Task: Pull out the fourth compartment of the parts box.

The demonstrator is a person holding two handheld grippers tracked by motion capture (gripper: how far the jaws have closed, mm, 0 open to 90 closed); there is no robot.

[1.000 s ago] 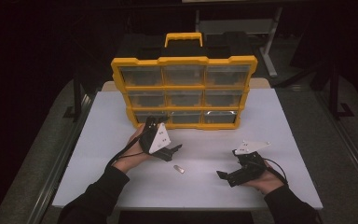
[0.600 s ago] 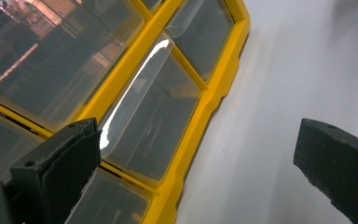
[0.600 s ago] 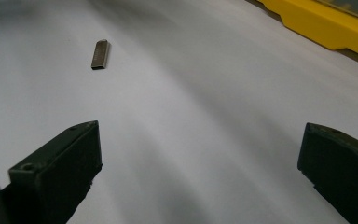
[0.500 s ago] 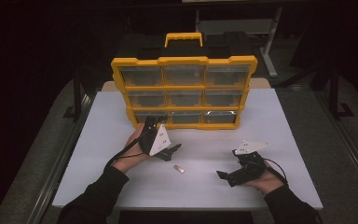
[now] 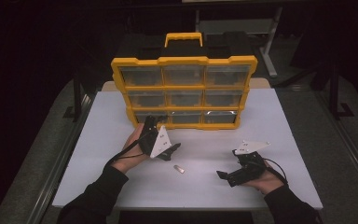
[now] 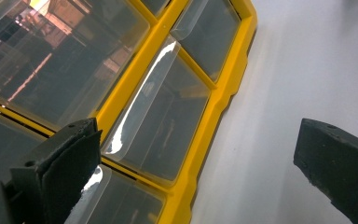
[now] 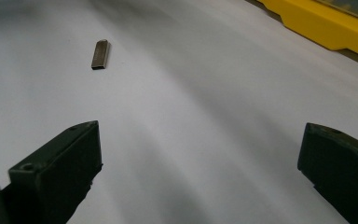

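While the left hand-held gripper had edged up to the yellow 9-drawer plastic organiser, jaws apart, the small flat metal piece lay unclaimed.

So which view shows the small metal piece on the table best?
The right gripper view: the small metal piece lies flat on the white table, its bar shape plain, ahead of the open jaws. The high view shows it as a speck between both grippers.

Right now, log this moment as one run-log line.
left claw: open, at organizer bottom-left drawer | right claw: open, low over table | metal piece: lying between claws
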